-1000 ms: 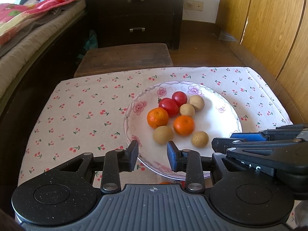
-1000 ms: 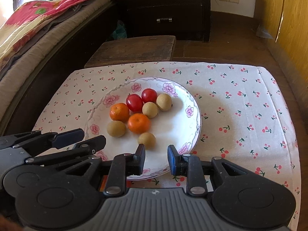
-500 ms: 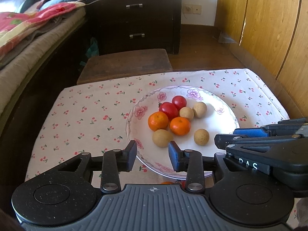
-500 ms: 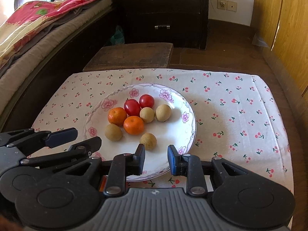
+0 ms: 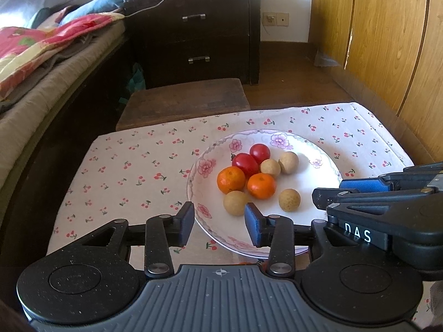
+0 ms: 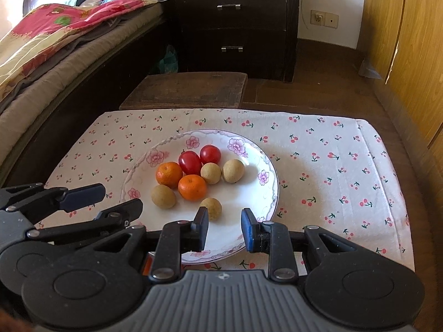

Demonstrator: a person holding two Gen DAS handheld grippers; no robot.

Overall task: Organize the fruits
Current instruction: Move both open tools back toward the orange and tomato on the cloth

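Grippers (image 5: 218,221) (image 6: 224,229) hover, tilted down, over plate (image 6: 257,193) (both empty).

Daylight entered from upper left, washing bed (image 5: 41,63) pale. White plate (image 6: 249,193) bright, mild glare on its surface; fruits cast short soft shadows to right. Dark dresser (image 6: 235,22) underexposed, detail lost. Wooden panels (image 5: 387,41) warmly lit. Fisheye bent straight edges strongly near borders; corners vignetted black. Centre sharp; near black gripper body slightly soft, speckled. No motion blur evident.
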